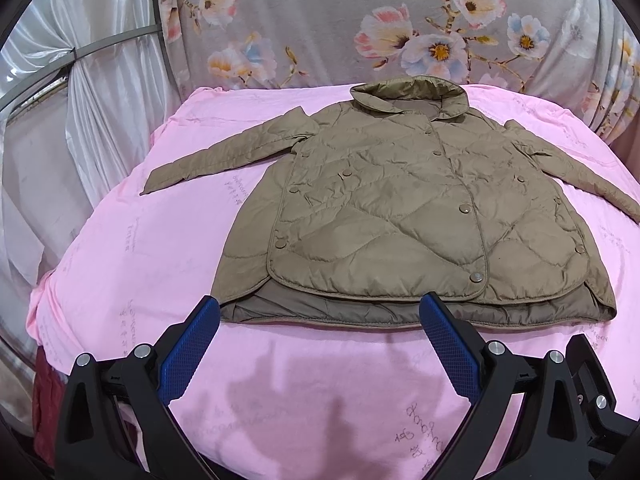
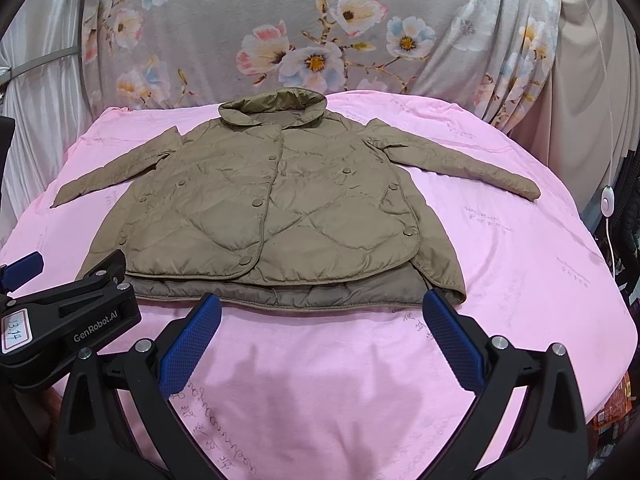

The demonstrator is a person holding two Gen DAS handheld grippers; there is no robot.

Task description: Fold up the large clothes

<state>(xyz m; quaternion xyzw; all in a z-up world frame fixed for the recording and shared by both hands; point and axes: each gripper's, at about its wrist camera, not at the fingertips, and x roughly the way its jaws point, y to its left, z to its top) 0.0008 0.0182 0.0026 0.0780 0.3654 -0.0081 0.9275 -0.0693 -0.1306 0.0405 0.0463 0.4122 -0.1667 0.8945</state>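
An olive-brown quilted jacket (image 1: 396, 216) lies flat and buttoned on the pink sheet, collar at the far side, both sleeves spread out, hem toward me. It also shows in the right wrist view (image 2: 272, 216). My left gripper (image 1: 320, 308) is open and empty, its blue-padded fingertips just short of the hem's left and middle part. My right gripper (image 2: 322, 306) is open and empty, just short of the hem's middle and right corner. The left gripper's body (image 2: 72, 316) shows at the left in the right wrist view.
The pink sheet (image 1: 132, 264) covers a raised surface that drops off at left and right. A floral grey cloth (image 1: 360, 20) hangs behind. White curtains (image 1: 80, 120) hang at the left. A white cord with a switch (image 2: 608, 204) hangs at the right.
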